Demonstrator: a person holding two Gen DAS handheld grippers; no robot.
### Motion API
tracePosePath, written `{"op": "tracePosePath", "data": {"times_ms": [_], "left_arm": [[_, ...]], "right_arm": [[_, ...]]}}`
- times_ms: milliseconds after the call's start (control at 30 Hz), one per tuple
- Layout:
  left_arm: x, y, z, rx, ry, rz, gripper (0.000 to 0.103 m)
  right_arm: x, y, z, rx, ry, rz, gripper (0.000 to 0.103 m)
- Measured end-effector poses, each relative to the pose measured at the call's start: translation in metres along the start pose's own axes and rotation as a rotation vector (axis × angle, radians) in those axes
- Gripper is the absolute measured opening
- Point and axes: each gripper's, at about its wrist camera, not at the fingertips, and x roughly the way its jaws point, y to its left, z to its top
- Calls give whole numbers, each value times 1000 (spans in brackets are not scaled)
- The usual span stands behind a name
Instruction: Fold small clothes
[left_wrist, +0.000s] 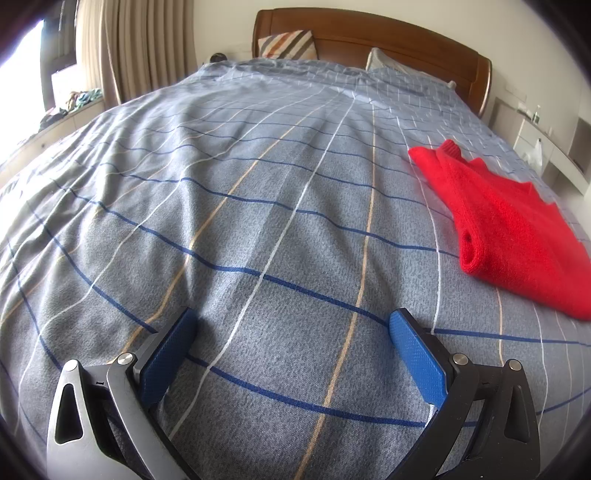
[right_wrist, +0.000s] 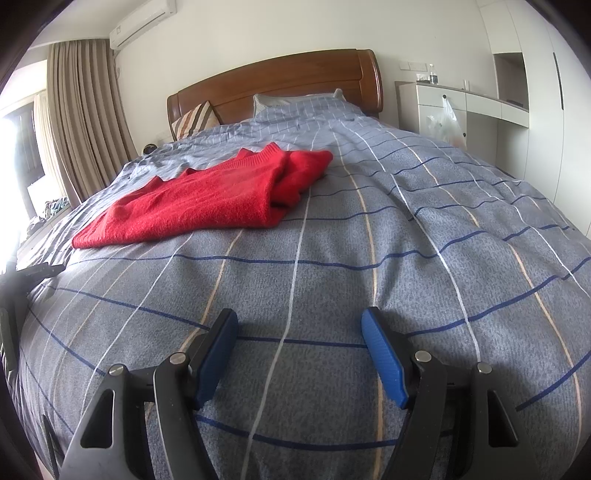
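A red knitted sweater (left_wrist: 509, 221) lies folded on the grey-blue checked bed cover (left_wrist: 258, 184), off to the right in the left wrist view. The right wrist view has the same sweater (right_wrist: 207, 195) ahead and to the left on the cover (right_wrist: 406, 240). My left gripper (left_wrist: 291, 328) hovers over bare cover, open, its blue pads empty and well short of the sweater. My right gripper (right_wrist: 299, 328) is open too, with nothing between its fingers, and the sweater lies farther up the bed.
A wooden headboard (right_wrist: 280, 85) and pillows (left_wrist: 286, 44) close the far end of the bed. Curtains (right_wrist: 81, 118) and a window ledge with clutter stand on the left. White cabinets (right_wrist: 461, 107) with a plastic bag stand on the right. Part of the other gripper (right_wrist: 22, 284) shows at the left edge.
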Motion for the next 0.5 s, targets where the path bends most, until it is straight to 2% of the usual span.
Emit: {"op": "tracePosePath", "data": {"times_ms": [500], "left_arm": [[0,0,0,0,-1,0,103]], "right_arm": [[-1,0,-1,-3,0,-1,70]]}}
